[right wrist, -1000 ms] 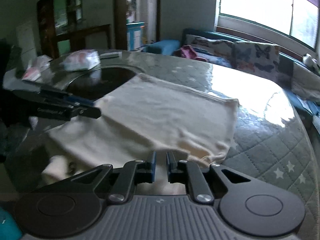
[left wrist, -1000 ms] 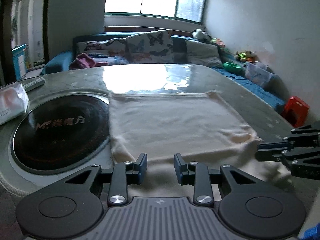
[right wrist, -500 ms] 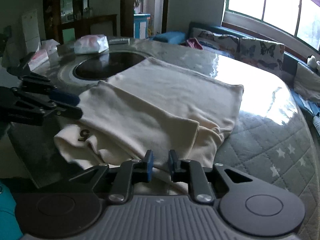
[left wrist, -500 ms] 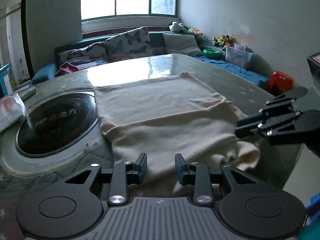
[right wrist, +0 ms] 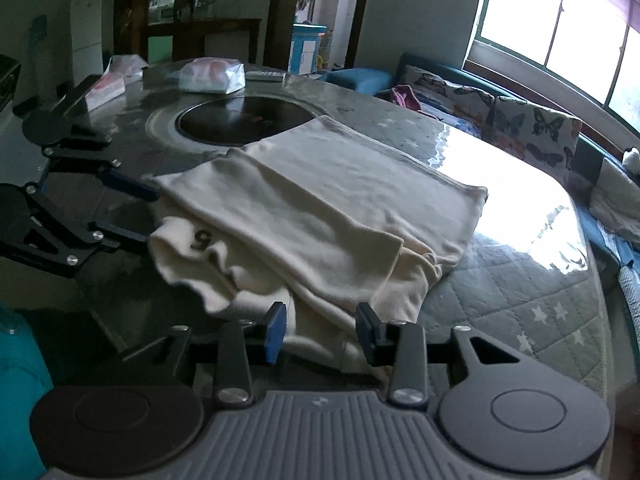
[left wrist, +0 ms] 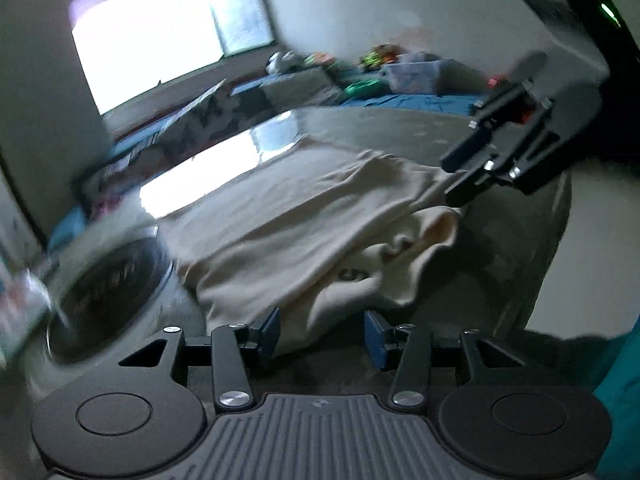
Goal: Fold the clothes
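A cream garment [right wrist: 320, 200] lies on the table with one layer folded over itself. Its near end, with a dark numeral [right wrist: 200, 236], is bunched and droops over the table edge. My right gripper [right wrist: 322, 332] is open, its blue-padded fingers standing either side of the garment's near hem without pinching it. In the left wrist view, which is motion-blurred, my left gripper [left wrist: 322, 334] is open at the near corner of the garment [left wrist: 300, 220]. The right wrist view shows the left gripper [right wrist: 144, 214] open beside the numeral corner. The right gripper [left wrist: 452, 176] hangs open by the far corner.
A black round hob [right wrist: 244, 120] is set into the table [right wrist: 520, 288] behind the garment. Tissue packs [right wrist: 212, 76] and a remote [right wrist: 266, 76] lie beyond it. A sofa with butterfly cushions [right wrist: 532, 136] runs under the window. A teal sleeve [right wrist: 20, 380] shows at lower left.
Both grippers have opened wider and drawn back to the near table edge. The garment's near end now lies bunched and released. The left view has swung and blurred.
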`<state>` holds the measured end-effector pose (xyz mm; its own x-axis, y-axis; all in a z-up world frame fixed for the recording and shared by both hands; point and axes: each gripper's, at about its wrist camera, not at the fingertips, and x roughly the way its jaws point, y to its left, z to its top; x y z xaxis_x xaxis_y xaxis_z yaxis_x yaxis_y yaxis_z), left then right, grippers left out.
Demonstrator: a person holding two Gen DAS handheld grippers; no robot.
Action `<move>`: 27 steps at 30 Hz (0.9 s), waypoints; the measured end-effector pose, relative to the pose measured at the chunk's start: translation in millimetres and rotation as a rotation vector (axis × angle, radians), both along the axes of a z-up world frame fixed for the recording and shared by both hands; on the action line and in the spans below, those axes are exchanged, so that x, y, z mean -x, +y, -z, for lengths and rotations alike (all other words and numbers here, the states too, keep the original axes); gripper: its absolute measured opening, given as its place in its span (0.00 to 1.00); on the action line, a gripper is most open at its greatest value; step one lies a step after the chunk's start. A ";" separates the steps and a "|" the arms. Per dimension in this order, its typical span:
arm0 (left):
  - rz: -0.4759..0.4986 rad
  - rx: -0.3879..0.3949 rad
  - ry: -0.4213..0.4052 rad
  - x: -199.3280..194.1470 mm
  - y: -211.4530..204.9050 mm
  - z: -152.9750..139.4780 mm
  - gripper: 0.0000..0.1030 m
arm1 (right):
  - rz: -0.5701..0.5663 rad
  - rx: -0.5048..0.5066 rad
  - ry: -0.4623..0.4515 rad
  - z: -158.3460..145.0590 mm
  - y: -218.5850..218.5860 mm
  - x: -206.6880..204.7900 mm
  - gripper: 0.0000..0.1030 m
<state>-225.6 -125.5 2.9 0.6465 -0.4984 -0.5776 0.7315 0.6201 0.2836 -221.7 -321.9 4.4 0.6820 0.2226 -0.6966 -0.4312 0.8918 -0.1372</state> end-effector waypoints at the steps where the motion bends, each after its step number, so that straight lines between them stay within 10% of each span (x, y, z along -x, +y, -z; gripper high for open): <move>1: 0.017 -0.015 -0.024 1.8 -3.1 2.3 0.47 | -0.005 0.006 0.002 0.1 -0.2 2.2 0.40; 11: 0.087 -0.007 -0.087 -4.6 -13.3 7.2 0.15 | -0.080 0.089 -0.011 8.6 8.5 17.0 0.54; 20: -0.009 0.155 0.064 -55.4 -9.0 -16.7 0.09 | -0.160 0.136 -0.075 11.3 18.7 5.6 0.59; 27: -0.051 0.203 0.162 -85.0 -7.7 -17.4 0.09 | -0.162 0.082 -0.054 10.5 14.7 -22.8 0.35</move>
